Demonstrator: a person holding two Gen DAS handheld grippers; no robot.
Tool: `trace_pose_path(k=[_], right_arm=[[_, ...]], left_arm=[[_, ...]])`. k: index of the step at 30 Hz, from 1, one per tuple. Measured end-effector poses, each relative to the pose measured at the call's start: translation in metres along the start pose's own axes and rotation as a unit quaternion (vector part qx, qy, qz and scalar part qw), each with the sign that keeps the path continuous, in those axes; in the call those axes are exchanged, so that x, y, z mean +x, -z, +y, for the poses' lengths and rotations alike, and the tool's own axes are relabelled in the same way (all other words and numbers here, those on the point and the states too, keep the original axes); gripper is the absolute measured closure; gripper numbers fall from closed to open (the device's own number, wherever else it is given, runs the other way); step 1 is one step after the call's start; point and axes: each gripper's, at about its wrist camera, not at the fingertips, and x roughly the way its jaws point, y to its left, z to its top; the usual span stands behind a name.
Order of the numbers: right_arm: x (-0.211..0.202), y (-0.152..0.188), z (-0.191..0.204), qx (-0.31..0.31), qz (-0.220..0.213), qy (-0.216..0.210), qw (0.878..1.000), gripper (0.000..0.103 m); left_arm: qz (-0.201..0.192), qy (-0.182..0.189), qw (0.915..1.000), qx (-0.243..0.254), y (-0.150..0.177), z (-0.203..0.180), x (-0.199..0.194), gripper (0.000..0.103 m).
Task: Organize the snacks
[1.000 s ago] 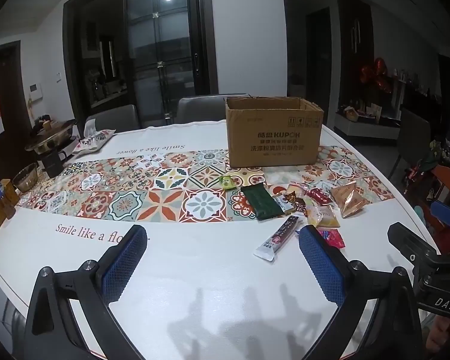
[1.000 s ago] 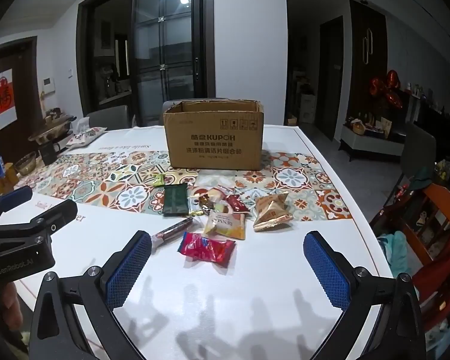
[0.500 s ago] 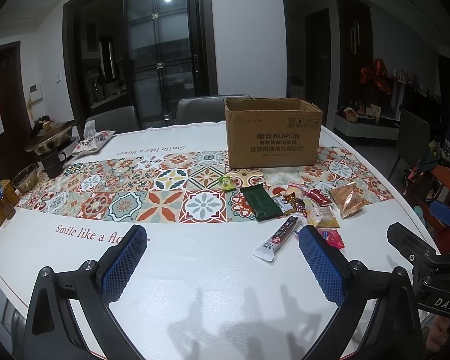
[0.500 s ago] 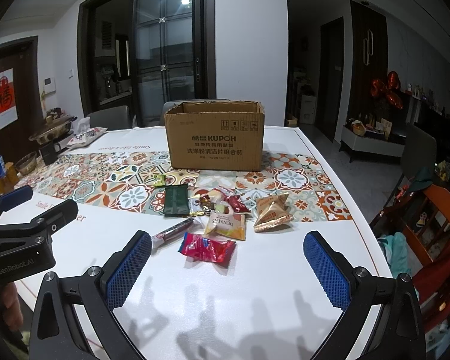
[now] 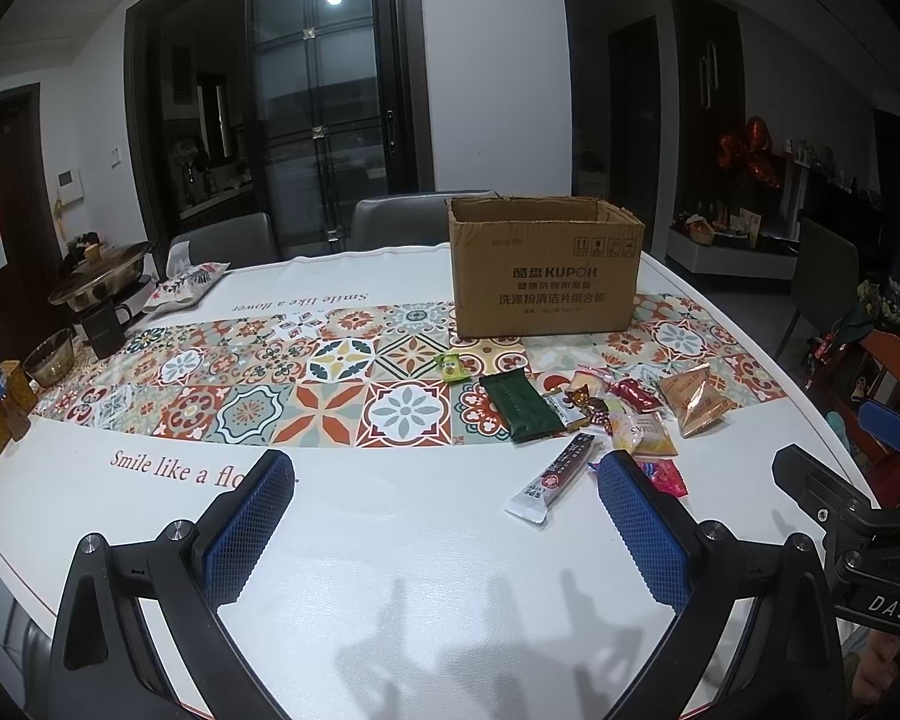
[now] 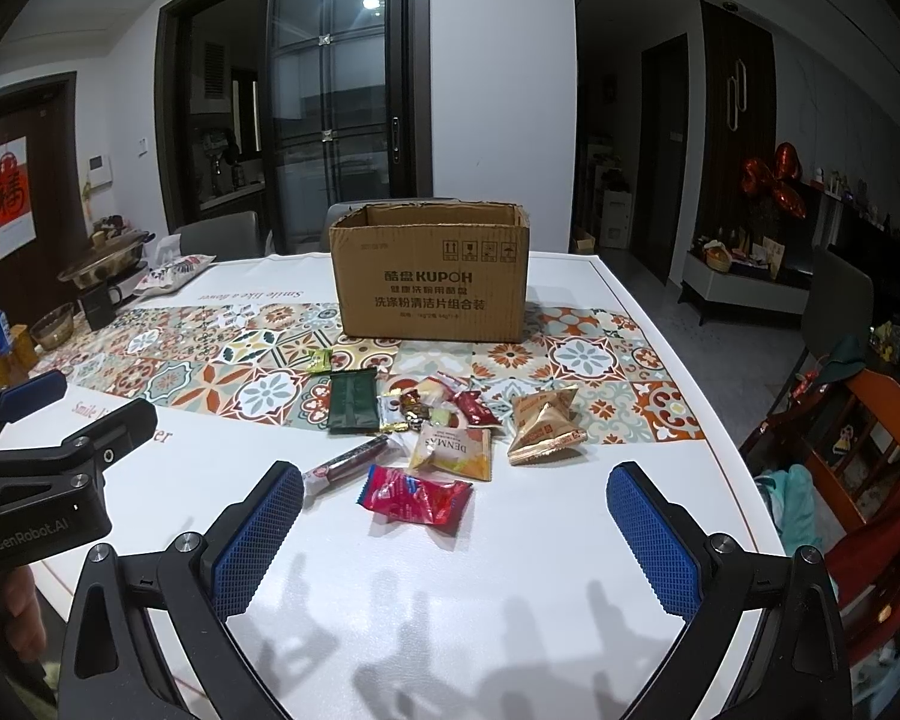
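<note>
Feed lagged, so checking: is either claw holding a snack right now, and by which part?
Nothing is held. The left claw and right claw are both open above the table; the snacks, including the red packet, lie untouched.

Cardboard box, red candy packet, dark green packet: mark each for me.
Cardboard box [image 6: 429, 294]: right wrist view, middle of its printed front.
Red candy packet [image 6: 415, 496]: right wrist view, centre of the wrapper.
Dark green packet [image 5: 519, 408]: left wrist view, middle of its top face.

Snack packets [image 6: 432, 420] lie scattered on the table [image 6: 510, 570] ahead of the right claw [image 6: 456, 516], cardboard box [image 6: 429, 276] standing behind them.
</note>
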Motion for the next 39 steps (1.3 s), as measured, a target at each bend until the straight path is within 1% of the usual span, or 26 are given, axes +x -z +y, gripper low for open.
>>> trace_pose_path(k=[29, 34, 39], right_arm=[[0.001, 0.002, -0.004, 0.0, -0.001, 0.0, 1.0, 0.001], [0.004, -0.003, 0.007, -0.001, 0.004, -0.003, 1.0, 0.001], [0.006, 0.003, 0.001, -0.002, 0.012, -0.012, 1.0, 0.001]], left_arm=[[-0.001, 0.0, 1.0, 0.0, 0.001, 0.0, -0.001, 0.0], [0.004, 0.0, 1.0, -0.001, -0.001, -0.002, 0.0, 0.0], [0.01, 0.003, 0.9999, 0.0, -0.001, -0.002, 0.005, 0.0]])
